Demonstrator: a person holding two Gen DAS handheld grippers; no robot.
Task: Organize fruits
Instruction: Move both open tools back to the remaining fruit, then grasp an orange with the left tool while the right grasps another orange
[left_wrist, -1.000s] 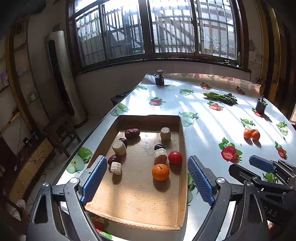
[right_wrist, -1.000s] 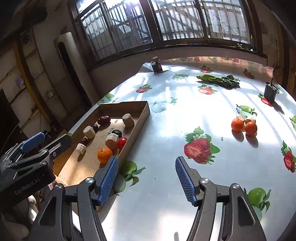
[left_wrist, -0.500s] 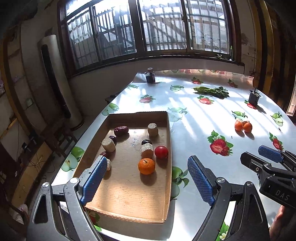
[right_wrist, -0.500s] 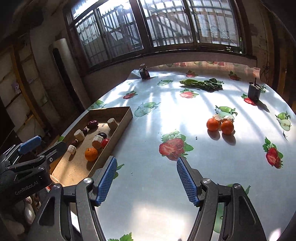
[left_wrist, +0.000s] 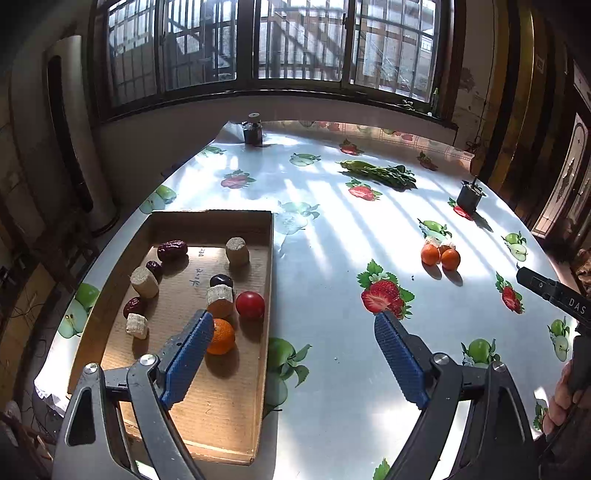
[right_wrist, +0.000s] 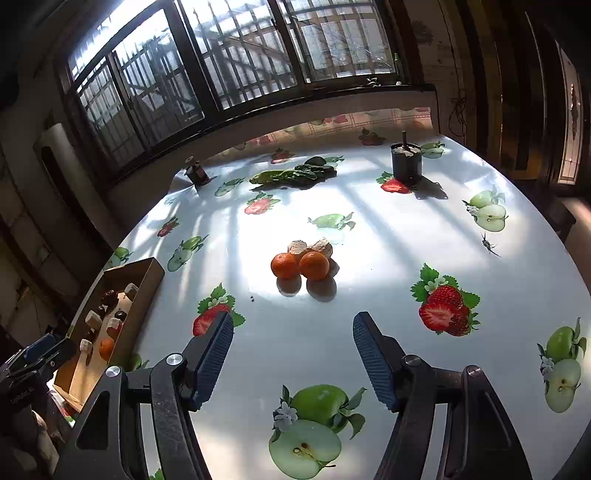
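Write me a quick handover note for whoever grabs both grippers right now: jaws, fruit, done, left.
Left gripper: jaws open, empty, by the cardboard tray.
Right gripper: jaws open, empty, pointing at the two oranges on the table.
Done: one orange, a red tomato, dark dates and pale cut chunks are in the tray.
Left: the two oranges and the pale pieces right behind them. Greens lie farther back.

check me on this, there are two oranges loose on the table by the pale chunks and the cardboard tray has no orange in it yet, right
Not quite. The cardboard tray already holds one orange, next to the red tomato, as the left wrist view shows. The rest stands: two oranges lie loose on the table by the pale chunks.
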